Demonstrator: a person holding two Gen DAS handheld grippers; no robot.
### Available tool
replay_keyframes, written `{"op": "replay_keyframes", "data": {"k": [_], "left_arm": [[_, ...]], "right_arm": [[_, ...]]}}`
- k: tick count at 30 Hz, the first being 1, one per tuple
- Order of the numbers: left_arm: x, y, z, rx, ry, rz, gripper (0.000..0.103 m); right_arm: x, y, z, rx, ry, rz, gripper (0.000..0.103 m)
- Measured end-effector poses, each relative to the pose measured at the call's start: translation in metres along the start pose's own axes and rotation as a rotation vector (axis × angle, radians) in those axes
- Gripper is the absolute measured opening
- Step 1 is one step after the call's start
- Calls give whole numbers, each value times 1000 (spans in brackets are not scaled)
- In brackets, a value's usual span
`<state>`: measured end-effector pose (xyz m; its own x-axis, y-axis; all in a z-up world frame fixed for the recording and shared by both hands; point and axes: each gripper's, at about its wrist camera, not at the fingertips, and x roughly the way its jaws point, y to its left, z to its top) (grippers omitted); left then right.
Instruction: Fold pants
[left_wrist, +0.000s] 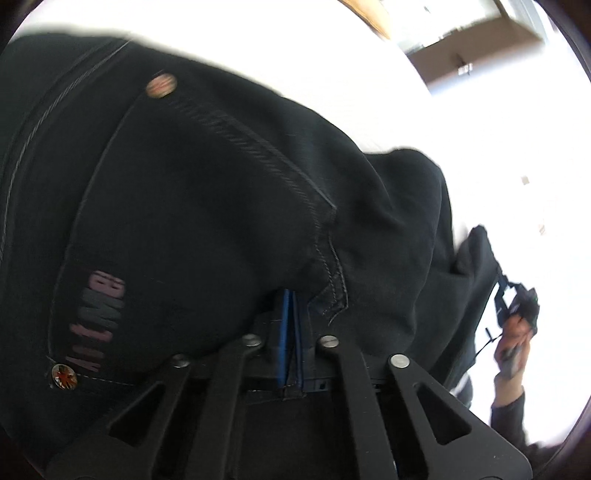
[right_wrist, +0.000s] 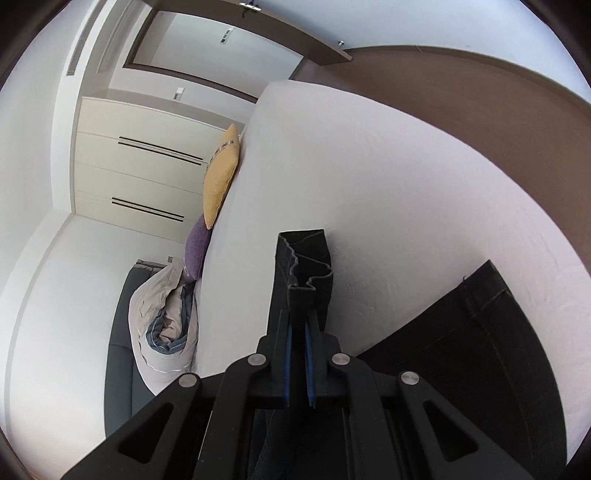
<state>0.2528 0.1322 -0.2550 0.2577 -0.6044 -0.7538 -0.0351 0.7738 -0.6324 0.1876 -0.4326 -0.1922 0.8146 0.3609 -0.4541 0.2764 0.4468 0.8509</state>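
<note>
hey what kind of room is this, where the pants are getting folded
Most likely a bedroom. A white bed fills the right wrist view, with a yellow cushion and purple cushion along one edge, and a cream built-in wardrobe behind them.

White bed (right_wrist: 388, 177) — yellow pillow (right_wrist: 220, 177), purple pillow (right_wrist: 197, 248), black pants (right_wrist: 480, 332).

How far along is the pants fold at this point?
Early to mid. Done: both tongs have a grip; the left tongs pinch the pants near a pocket seam, and the right tongs pinch a hem edge. In hand: the pants are partly lifted over the bed. Left: no finished fold shows; laying flat and folding remain.
</note>
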Motion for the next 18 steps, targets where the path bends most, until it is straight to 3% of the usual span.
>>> {"op": "replay_keyframes", "data": {"k": [9, 18], "left_arm": [[3, -6, 3, 11, 3, 15, 2], [-4, -15, 12, 37, 13, 58, 2]], "right_arm": [[-68, 8, -31, -82, -63, -110, 7], [-107, -49, -77, 2, -55, -280, 7]]}}
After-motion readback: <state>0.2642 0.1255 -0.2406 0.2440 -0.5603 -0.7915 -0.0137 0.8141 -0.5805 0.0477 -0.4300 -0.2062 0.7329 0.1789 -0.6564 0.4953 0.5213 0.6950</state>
